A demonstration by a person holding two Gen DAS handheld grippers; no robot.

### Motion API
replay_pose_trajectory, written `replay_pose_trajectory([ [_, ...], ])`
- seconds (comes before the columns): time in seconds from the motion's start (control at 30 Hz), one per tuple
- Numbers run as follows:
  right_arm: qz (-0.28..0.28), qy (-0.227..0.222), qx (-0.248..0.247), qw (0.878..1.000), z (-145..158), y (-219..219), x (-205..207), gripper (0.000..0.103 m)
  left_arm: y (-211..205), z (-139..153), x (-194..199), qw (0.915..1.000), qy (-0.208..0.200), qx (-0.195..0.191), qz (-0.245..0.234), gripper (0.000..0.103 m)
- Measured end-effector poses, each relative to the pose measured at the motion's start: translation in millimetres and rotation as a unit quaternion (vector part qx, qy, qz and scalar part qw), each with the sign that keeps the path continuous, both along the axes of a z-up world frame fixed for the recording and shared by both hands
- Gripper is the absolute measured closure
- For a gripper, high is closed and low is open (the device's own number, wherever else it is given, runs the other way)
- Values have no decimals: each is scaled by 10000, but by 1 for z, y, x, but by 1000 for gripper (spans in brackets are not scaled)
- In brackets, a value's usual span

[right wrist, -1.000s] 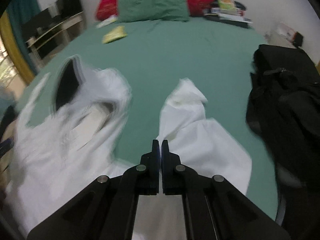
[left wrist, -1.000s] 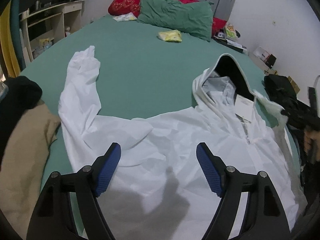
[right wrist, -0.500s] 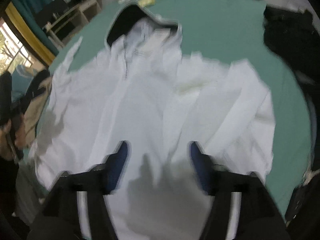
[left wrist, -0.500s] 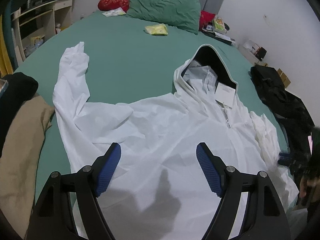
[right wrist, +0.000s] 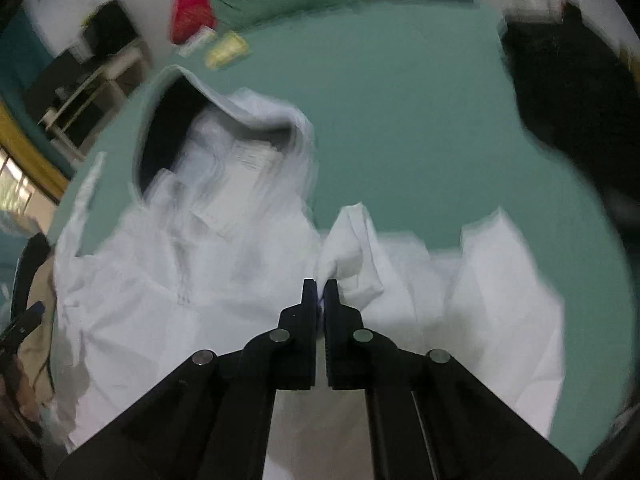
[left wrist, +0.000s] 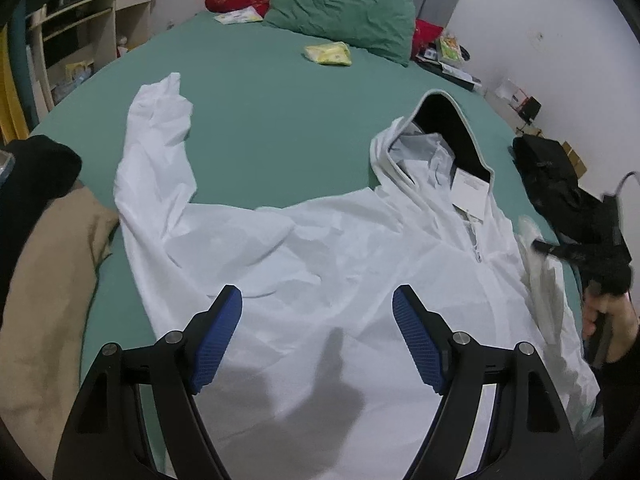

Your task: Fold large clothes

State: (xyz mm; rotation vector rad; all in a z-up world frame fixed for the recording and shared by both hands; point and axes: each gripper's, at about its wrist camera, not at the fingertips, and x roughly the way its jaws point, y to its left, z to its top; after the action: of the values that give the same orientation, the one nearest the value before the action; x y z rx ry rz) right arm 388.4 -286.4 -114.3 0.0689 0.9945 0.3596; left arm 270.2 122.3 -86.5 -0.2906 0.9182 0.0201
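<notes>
A white hooded jacket (left wrist: pixel 340 256) lies spread front-up on the green bed (left wrist: pixel 260 112), hood with dark lining at the far right, one sleeve (left wrist: pixel 156 148) stretched out to the far left. My left gripper (left wrist: pixel 318 340) is open and empty above the jacket's lower body. My right gripper (right wrist: pixel 320 290) is shut on a fold of the jacket's other sleeve (right wrist: pixel 352 240) and holds it up over the jacket's right side. It shows at the right edge of the left wrist view (left wrist: pixel 538 245). The right wrist view is blurred by motion.
A black bag (left wrist: pixel 552 176) lies on the bed's right edge. Tan and black clothes (left wrist: pixel 44 280) are piled at the left. Green and red pillows (left wrist: pixel 340 8) and a yellow packet (left wrist: pixel 328 54) lie at the head. A shelf unit (left wrist: pixel 80 40) stands far left.
My right gripper, open over the jacket half a second ago, is now shut on the sleeve and has lifted it. My left gripper has stayed open over the jacket with little movement.
</notes>
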Motion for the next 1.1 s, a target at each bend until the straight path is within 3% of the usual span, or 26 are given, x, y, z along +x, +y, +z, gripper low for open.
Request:
replay_pose_trajectory([
  [0.13, 758, -1064, -49, 9914, 70, 59, -19, 99, 13, 9, -7, 9998, -135, -58, 138, 22],
  [0.3, 1881, -1813, 137, 9652, 101, 139, -49, 99, 25, 17, -14, 9991, -277, 47, 316, 22],
  [0.37, 2341, -1786, 194, 9555, 91, 169, -64, 99, 30, 18, -17, 9986, -294, 61, 426, 22],
  [0.47, 2901, -1170, 8, 9498, 52, 195, -79, 95, 38, 13, -17, 9982, -245, 81, 536, 22],
  [0.5, 3003, -879, -83, 9498, 36, 201, -82, 86, 39, 10, -16, 9982, -203, 99, 564, 22],
  [0.53, 3072, -602, -120, 9497, 21, 204, -87, 70, 39, 7, -15, 9981, -165, 105, 580, 22],
  [0.57, 3098, -501, -114, 9494, 14, 205, -91, 50, 39, 5, -13, 9982, -131, 96, 583, 22],
  [0.63, 3132, -432, -17, 9487, 5, 195, -100, 25, 36, 1, -10, 9985, -106, 44, 536, 22],
  [0.73, 2948, -256, 169, 9551, 8, 161, -105, 23, 19, -3, -6, 9995, -172, -5, 253, 22],
  [0.83, 2466, -253, 69, 9688, 8, 119, -100, 23, -1, -9, 0, 9998, -172, -76, -78, 22],
  [0.9, 1992, -241, -194, 9795, 3, 83, -88, 23, -20, -17, 7, 9993, -151, -163, -317, 22],
  [1.0, 1051, -88, -533, 9930, -13, 27, -63, 23, -44, -32, 18, 9988, 23, 86, -488, 22],
  [1.1, 528, 328, -626, 9961, -32, -8, -48, 23, -58, -55, 28, 9968, 374, 206, -671, 22],
])
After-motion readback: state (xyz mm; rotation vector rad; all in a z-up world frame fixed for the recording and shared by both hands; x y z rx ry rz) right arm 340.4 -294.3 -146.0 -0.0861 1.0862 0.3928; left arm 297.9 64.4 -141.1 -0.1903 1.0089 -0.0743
